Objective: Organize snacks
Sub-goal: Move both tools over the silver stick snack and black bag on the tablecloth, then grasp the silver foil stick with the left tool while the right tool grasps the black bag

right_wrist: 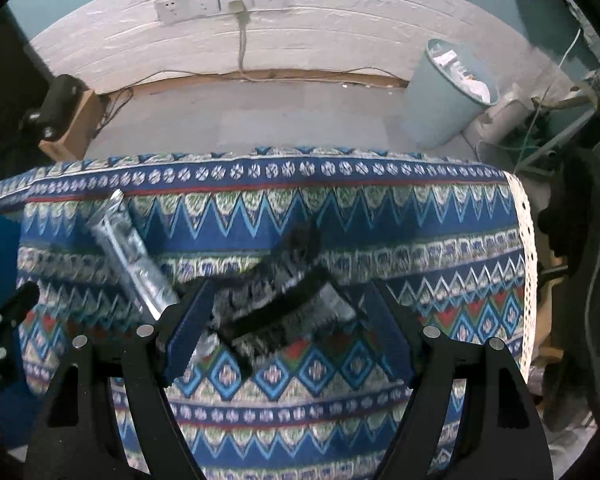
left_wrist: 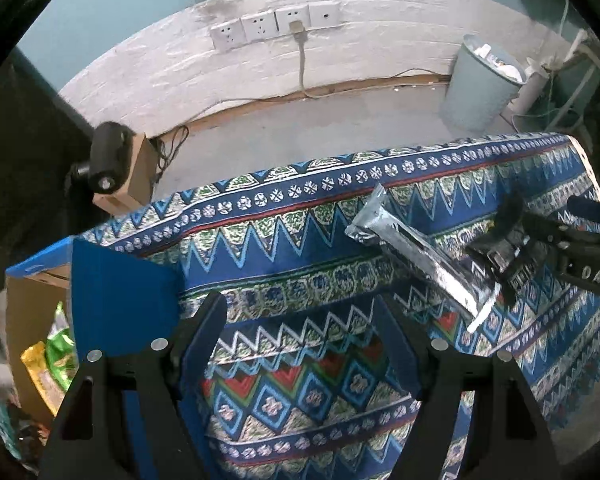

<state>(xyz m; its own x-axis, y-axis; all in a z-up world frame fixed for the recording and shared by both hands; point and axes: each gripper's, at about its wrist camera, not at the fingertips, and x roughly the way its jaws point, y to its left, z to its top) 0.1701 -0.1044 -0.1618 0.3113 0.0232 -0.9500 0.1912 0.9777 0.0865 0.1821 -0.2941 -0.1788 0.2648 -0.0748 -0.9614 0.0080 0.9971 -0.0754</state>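
I logged the setting as a plain domestic room, not a lab or shop. The surface (right_wrist: 340, 216) wore a woven blue patterned tablecloth with a lace edge. Behind it ran a bare grey floor (right_wrist: 260, 116) and a white brick-textured wall (right_wrist: 340, 32) under teal paint, carrying a row of wall sockets (right_wrist: 220, 0) with one cord plugged in. A pale blue waste bin (right_wrist: 440, 100) full of rubbish stood by the wall, and a cardboard box (left_wrist: 32, 312) held snack bags.

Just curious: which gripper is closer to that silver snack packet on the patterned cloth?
Right. The right gripper is beside the silver snack packet; the left gripper is farther off, over bare cloth.
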